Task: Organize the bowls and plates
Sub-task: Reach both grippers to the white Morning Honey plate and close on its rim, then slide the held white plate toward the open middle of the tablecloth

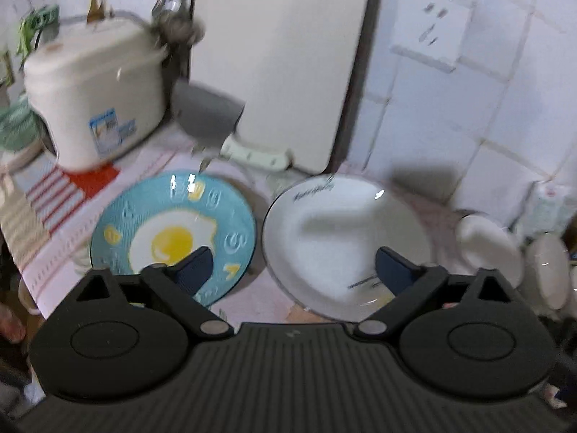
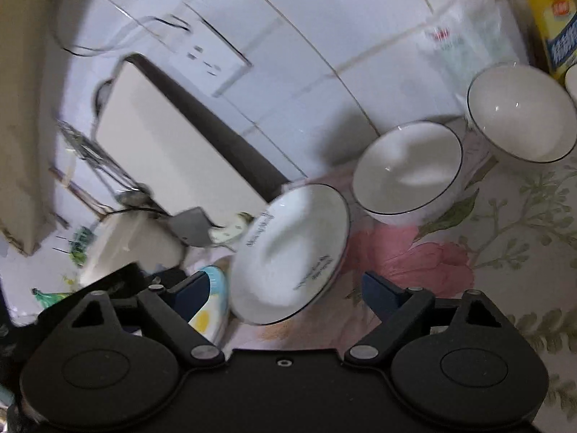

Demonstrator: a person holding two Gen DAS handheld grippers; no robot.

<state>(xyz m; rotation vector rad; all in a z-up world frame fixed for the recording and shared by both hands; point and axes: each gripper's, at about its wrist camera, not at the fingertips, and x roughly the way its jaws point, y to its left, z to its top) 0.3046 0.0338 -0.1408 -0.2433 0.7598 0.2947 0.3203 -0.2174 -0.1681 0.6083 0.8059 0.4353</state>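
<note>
Worktop (image 2: 523, 252) holds the white plate (image 1: 346, 238), beside it the egg plate (image 1: 173, 231), then bowls (image 2: 407, 169). Approach seems under way: left gripper (image 1: 292, 267) and right gripper (image 2: 285, 288) hover wide apart, empty. Next: grip one rim.

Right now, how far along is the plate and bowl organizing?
Nothing looks done yet. The egg-pattern plate and white plate lie side by side, unstacked, and two white bowls stand apart. Left gripper and right gripper are empty, jaws open. All the stacking remains.
</note>
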